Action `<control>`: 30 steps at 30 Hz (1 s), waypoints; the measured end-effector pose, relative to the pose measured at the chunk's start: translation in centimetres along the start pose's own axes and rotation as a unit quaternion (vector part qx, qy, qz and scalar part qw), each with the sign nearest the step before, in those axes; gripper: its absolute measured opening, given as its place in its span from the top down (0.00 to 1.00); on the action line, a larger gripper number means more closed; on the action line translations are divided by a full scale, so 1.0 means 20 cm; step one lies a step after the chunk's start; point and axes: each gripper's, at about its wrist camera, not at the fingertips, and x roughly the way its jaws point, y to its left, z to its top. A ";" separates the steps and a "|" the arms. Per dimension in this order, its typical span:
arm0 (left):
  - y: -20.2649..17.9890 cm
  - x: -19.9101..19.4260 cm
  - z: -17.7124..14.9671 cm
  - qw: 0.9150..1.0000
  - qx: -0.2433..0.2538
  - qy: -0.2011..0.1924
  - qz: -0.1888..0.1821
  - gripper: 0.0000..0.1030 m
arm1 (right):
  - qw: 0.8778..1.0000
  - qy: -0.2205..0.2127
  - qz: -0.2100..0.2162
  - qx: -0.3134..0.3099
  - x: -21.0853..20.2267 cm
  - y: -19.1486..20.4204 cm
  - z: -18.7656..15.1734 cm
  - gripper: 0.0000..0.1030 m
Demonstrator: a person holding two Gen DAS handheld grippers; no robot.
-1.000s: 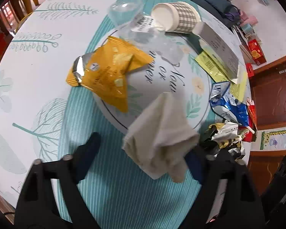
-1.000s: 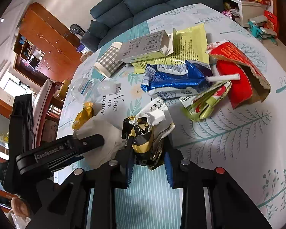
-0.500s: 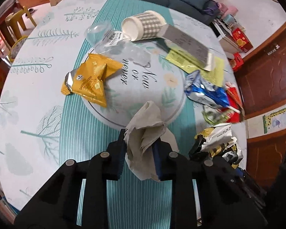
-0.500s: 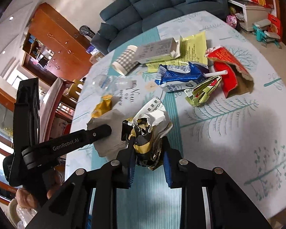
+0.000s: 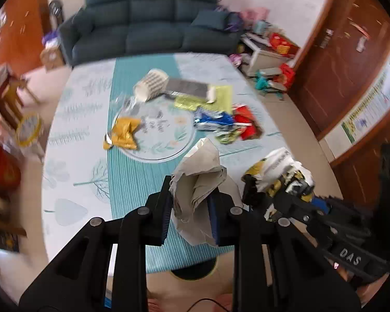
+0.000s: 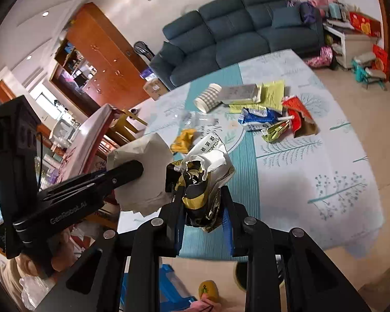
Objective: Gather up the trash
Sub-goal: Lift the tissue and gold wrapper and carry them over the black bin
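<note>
My left gripper (image 5: 191, 197) is shut on a crumpled beige paper napkin (image 5: 200, 171), held well above the table. The napkin (image 6: 140, 171) also hangs at the left of the right wrist view. My right gripper (image 6: 201, 202) is shut on a crumpled black, gold and white wrapper (image 6: 205, 179), also lifted off the table; the same wrapper (image 5: 278, 171) shows at the right of the left wrist view. On the table lie a yellow snack packet (image 5: 123, 132), a checked paper cup (image 5: 152, 84) on its side, a grey box (image 5: 189, 87), a blue wrapper (image 5: 213, 121) and a red packet (image 5: 245, 122).
The round table (image 5: 78, 161) has a teal and white tree-print cloth. A clear plastic bottle (image 6: 195, 117) lies near the cup. A dark blue sofa (image 5: 148, 20) stands behind, wooden cabinets (image 6: 96, 59) to the left, and cluttered boxes (image 5: 273, 59) on the floor at the right.
The left gripper closed on the napkin and lifted it off the table. Both grippers rose and pulled back from the table, so the litter looks smaller and farther away.
</note>
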 end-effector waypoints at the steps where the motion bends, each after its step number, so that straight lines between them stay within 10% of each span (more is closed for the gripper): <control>1: -0.04 -0.07 -0.02 1.000 0.013 -0.010 0.000 0.79 | 1.000 -0.003 0.000 -0.006 -0.05 0.02 -0.02 0.77; 14: -0.24 -0.50 -0.38 0.991 0.128 -0.041 0.007 0.79 | 0.999 0.012 -0.025 -0.047 -0.47 0.07 -0.39 0.77; 30: -0.24 -0.02 -0.99 0.975 0.194 0.106 0.015 0.79 | 0.985 0.165 -0.056 0.005 0.08 -0.30 -0.99 0.77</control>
